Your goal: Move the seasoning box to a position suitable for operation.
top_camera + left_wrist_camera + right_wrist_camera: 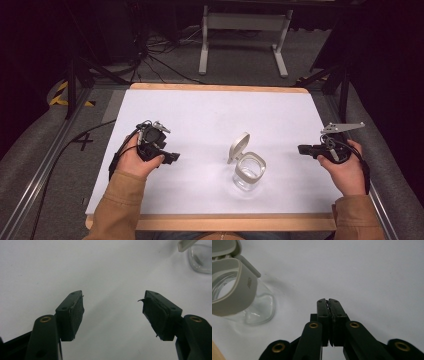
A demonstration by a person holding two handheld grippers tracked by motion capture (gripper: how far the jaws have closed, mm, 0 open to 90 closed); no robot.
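**One open glass jar between two idle hand-held grippers**

A single clear glass jar (249,172) with a pale collar stands right of centre on the desk (200,115), its hinged lid (239,146) flipped up and back. The desk top is one white sheet edged in light wood. Beyond it lie grey carpet, loose black cables (155,62) and a white metal stand (245,37) in a dark room. Two hand-held grippers flank the jar, well apart from it. The left hand-held gripper (113,311) is spread wide, released, with nothing between its pads. The right hand-held gripper (328,302) is clenched, jaws pressed together on nothing, jar off to its side.
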